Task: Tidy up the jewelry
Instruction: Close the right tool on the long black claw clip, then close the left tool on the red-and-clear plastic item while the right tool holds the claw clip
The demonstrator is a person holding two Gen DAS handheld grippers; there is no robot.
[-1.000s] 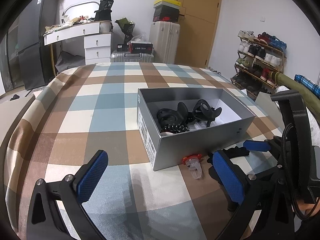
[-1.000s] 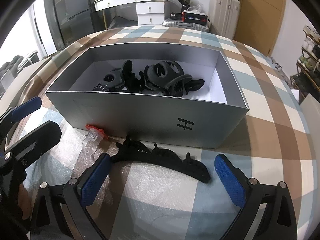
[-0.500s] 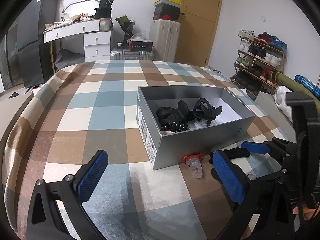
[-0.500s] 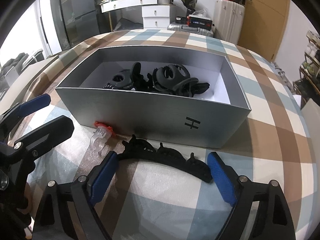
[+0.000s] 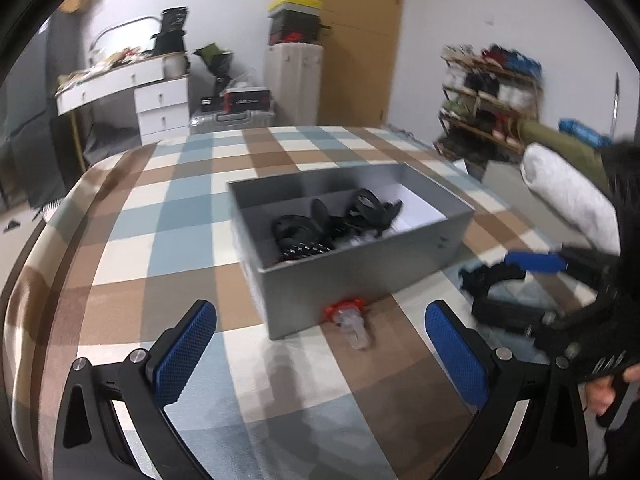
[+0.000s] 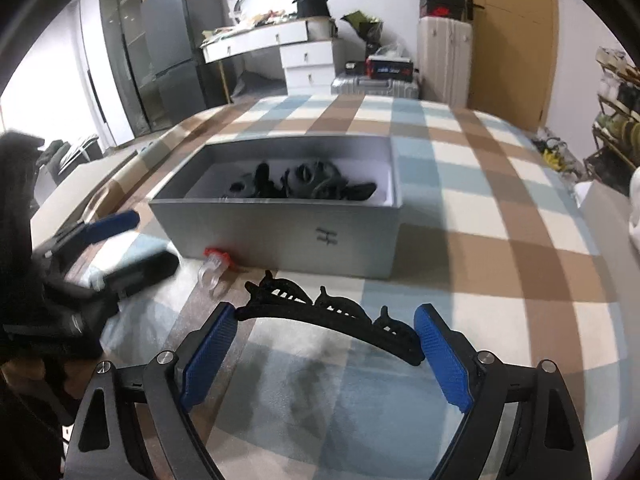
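Note:
A grey open box on the checked cloth holds several black hair clips. A long black curved hair clip spans between my right gripper's blue pads; the right gripper is closed on its two ends and holds it in front of the box. In the left wrist view the clip shows at the right. A small clear clip with a red top lies against the box's near wall. My left gripper is open and empty, in front of the box.
The checked cloth covers a rounded table. Behind stand a white dresser, suitcases, a wooden door and a shoe rack. A dark fridge stands at the back left.
My right gripper has closed in on the long black clip's ends and lifted back from the box. My left gripper has pulled back and shifted left; the view is blurred by motion.

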